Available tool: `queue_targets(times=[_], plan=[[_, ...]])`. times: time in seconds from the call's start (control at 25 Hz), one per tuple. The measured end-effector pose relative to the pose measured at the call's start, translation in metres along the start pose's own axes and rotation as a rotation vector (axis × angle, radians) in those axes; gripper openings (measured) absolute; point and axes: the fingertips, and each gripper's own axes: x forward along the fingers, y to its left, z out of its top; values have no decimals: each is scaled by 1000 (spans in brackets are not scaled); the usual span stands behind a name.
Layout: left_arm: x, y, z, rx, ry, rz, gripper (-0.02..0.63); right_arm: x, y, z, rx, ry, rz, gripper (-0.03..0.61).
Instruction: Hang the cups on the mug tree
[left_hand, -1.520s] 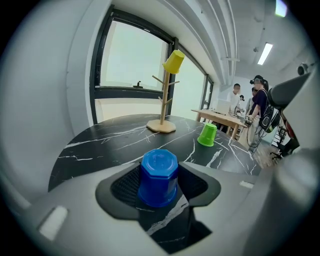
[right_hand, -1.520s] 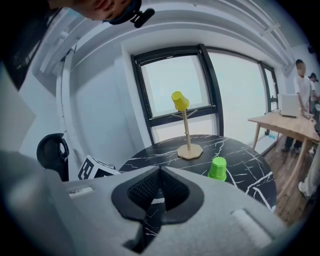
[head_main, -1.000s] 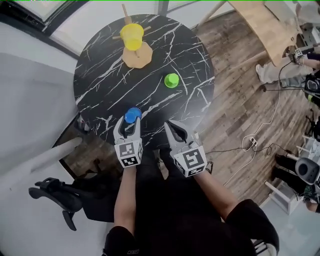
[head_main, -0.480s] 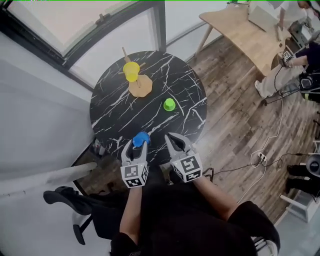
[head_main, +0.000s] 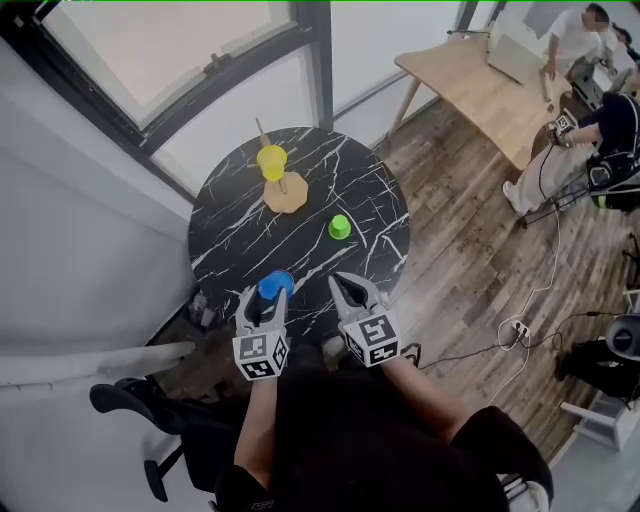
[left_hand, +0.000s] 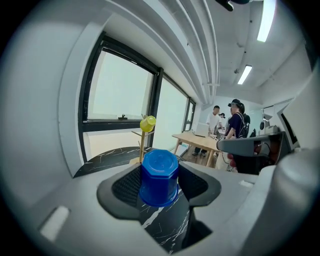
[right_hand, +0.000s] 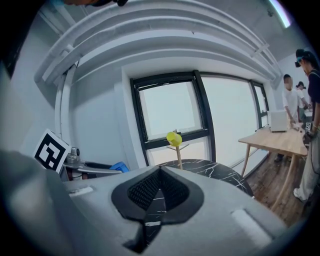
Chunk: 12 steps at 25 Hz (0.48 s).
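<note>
My left gripper (head_main: 270, 293) is shut on a blue cup (head_main: 273, 286), held upside down above the near edge of the round black marble table (head_main: 240, 250). In the left gripper view the blue cup (left_hand: 159, 177) sits between the two pads. My right gripper (head_main: 343, 289) is shut and holds nothing; its pads meet in the right gripper view (right_hand: 159, 172). The wooden mug tree (head_main: 284, 190) stands at the table's far side with a yellow cup (head_main: 271, 160) hanging on it. A green cup (head_main: 340, 227) stands upside down on the table's right part.
A black office chair (head_main: 140, 410) stands at the lower left. A wooden desk (head_main: 480, 90) with people beside it is at the upper right. Cables and a power strip (head_main: 520, 328) lie on the wood floor. A large window (head_main: 170, 50) lies beyond the table.
Both grippers have risen, the left one lifting the blue cup off the table. The table now looks smaller and farther below.
</note>
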Motion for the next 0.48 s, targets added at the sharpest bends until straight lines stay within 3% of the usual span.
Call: queue_targets(times=[0.48], plan=[[20,35,40,-14,-25,-59,233,30,15,22,-12,4,-37,0]])
